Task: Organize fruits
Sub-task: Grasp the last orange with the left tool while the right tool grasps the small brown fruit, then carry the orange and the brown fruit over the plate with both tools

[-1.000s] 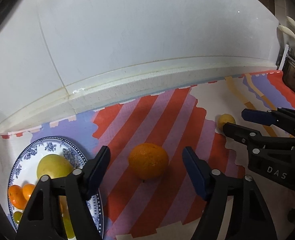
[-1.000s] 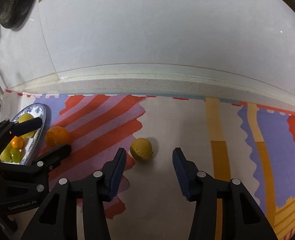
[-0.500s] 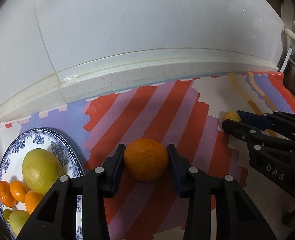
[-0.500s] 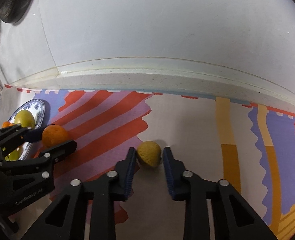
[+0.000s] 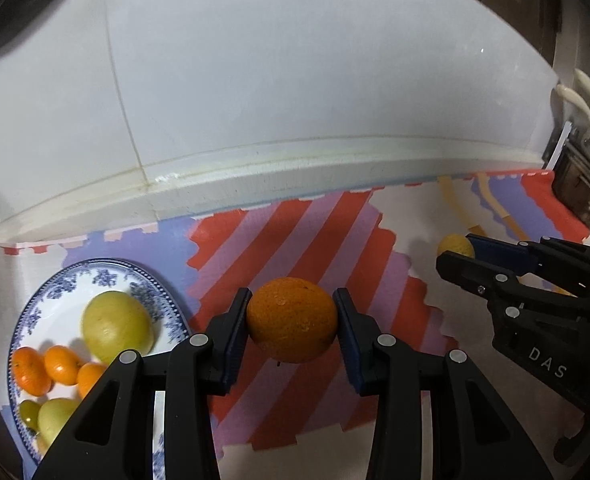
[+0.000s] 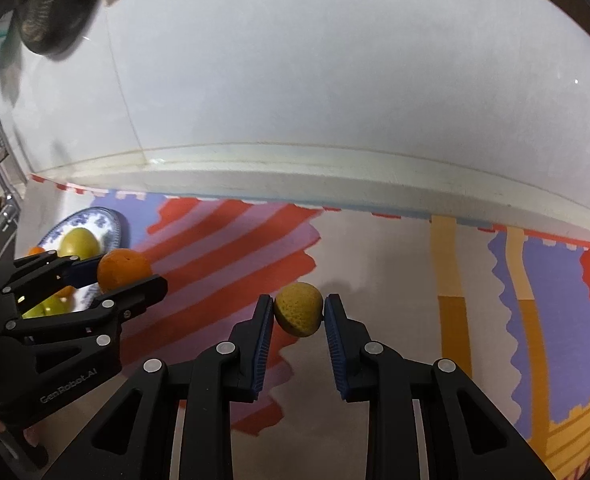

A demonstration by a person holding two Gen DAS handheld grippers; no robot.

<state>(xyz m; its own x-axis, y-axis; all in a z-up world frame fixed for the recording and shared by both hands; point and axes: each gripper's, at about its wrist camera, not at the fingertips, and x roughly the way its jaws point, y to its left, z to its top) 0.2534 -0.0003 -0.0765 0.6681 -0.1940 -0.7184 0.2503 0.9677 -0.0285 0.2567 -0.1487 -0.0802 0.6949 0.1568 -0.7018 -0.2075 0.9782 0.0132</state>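
I count two grippers: my left gripper (image 5: 291,316) with one big orange (image 5: 291,319) and my right gripper (image 6: 299,314) with one small yellow lemon (image 6: 299,309). There is one blue-and-white plate (image 5: 61,280). On it I see three small mandarins (image 5: 61,364), one large yellow-green fruit (image 5: 117,326) and two smaller green fruits (image 5: 49,418); more may be hidden behind my finger. One striped mat (image 5: 295,232) lies under everything.

White letters reading "DAS" are showing on the black body of the right tongs (image 5: 465,254), seen from the left wrist camera. On the black body of the left tongs (image 6: 125,270), seen from the right wrist camera, pale lettering is reading "GenRobot.AI".
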